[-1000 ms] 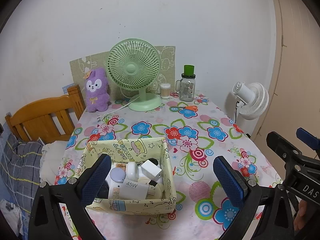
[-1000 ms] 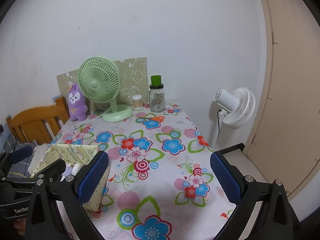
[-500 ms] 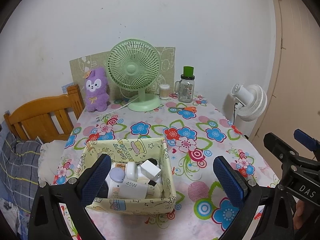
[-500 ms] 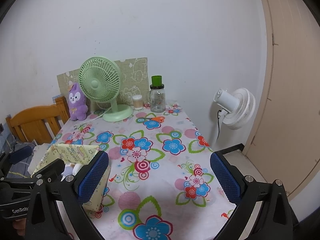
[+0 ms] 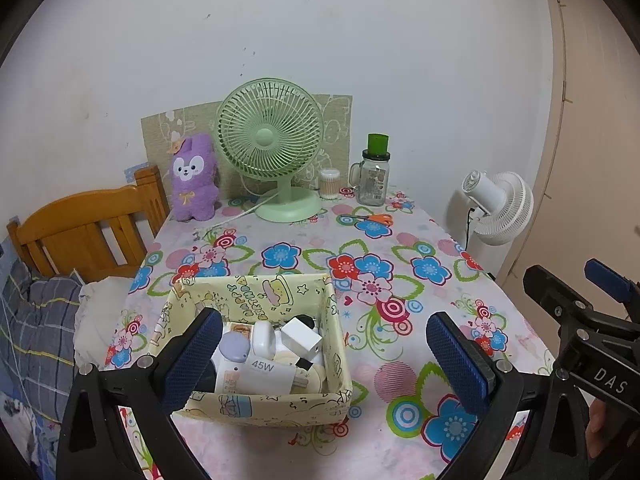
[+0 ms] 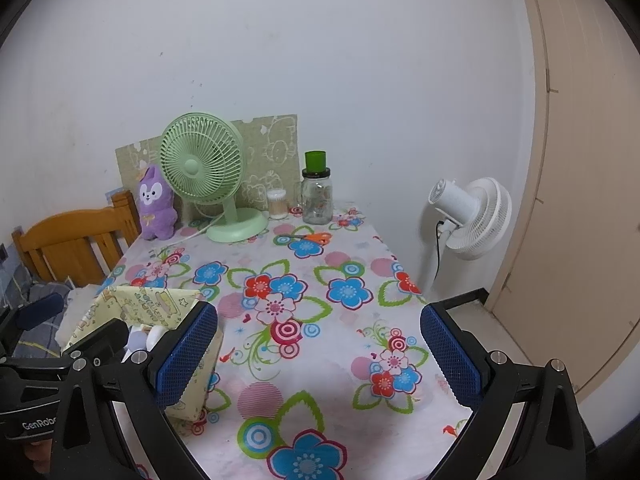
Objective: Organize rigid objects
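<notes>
Several chargers (image 5: 276,354) only left-view visible.

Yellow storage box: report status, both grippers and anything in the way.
Left gripper open, empty, over the box. Right gripper open, empty, over bare tablecloth. Yellow storage box upright, holding white chargers. Nothing in the way.

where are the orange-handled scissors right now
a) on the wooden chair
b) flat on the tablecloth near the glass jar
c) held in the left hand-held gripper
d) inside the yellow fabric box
b: the scissors lie flat on the floral tablecloth just in front of the glass jar, far behind the yellow box.
</notes>
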Demonstrator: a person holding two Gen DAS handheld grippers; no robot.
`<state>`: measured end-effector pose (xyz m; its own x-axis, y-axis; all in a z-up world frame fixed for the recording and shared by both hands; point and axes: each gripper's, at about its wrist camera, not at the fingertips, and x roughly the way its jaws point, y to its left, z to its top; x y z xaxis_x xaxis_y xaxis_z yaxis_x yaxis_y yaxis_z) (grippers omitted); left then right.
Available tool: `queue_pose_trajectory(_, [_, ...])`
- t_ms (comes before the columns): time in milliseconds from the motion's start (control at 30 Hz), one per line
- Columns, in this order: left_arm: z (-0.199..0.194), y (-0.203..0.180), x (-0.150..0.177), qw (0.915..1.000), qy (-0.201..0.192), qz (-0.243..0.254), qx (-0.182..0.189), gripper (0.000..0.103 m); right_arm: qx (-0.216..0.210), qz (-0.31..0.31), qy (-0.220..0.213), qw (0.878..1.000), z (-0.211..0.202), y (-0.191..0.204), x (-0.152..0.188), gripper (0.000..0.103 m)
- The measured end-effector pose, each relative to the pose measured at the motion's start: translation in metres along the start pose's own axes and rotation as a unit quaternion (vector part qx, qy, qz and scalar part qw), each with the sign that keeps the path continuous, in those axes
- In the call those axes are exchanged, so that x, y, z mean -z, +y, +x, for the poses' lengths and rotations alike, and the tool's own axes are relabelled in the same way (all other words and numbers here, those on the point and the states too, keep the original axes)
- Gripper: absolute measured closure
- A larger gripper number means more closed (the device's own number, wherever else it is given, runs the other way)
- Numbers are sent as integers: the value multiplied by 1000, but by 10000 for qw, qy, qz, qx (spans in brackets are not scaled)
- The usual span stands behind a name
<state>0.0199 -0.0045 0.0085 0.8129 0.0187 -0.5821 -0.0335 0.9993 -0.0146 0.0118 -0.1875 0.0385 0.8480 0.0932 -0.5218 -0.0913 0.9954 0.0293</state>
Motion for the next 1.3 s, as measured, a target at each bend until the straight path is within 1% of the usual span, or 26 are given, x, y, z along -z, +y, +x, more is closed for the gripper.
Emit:
queue_pose_trajectory(333, [3, 1, 1, 10000, 57, -55, 28, 0, -11, -10, 6, 10000, 0, 1, 0, 1])
queue_pose_trajectory(1300, [4, -2, 2, 10000, 55, -14, 32, 0, -45, 64, 65, 9999, 5, -2, 1, 1])
